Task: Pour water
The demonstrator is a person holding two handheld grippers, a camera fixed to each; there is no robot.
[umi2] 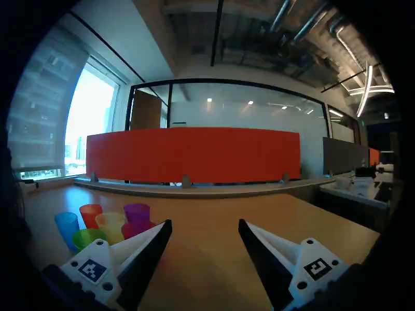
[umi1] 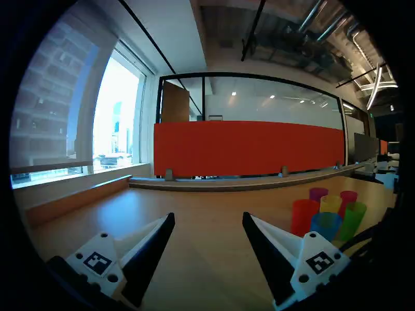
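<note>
- Left gripper (umi1: 208, 215): its fingers (umi1: 150, 249) are spread wide and grip nothing; only bare wooden counter (umi1: 207, 259) shows between them.
- Cups (umi1: 327, 212): six coloured, see-through ones stand upright in a tight bunch on the counter, beyond and to the right of the left gripper's right finger.
- In that bunch the orange cup (umi1: 303, 215) is nearest the finger. The blue cup (umi1: 326, 225) is in front and the green cup (umi1: 354, 217) is farthest right. Purple, yellow and magenta ones stand behind.
- I cannot tell whether any cup holds water.
- Right gripper (umi2: 205, 222): its fingers (umi2: 145, 254) are also parted, with nothing held.
- In the right gripper view the bunch is left of the left finger, which hides part of the magenta cup (umi2: 136, 227).
- Red panel (umi1: 249, 147): straight ahead of both pairs of fingers, along the counter's far edge, with a glass wall above it.
- Window (umi1: 116, 129): far off to the left of the left fingers.
</note>
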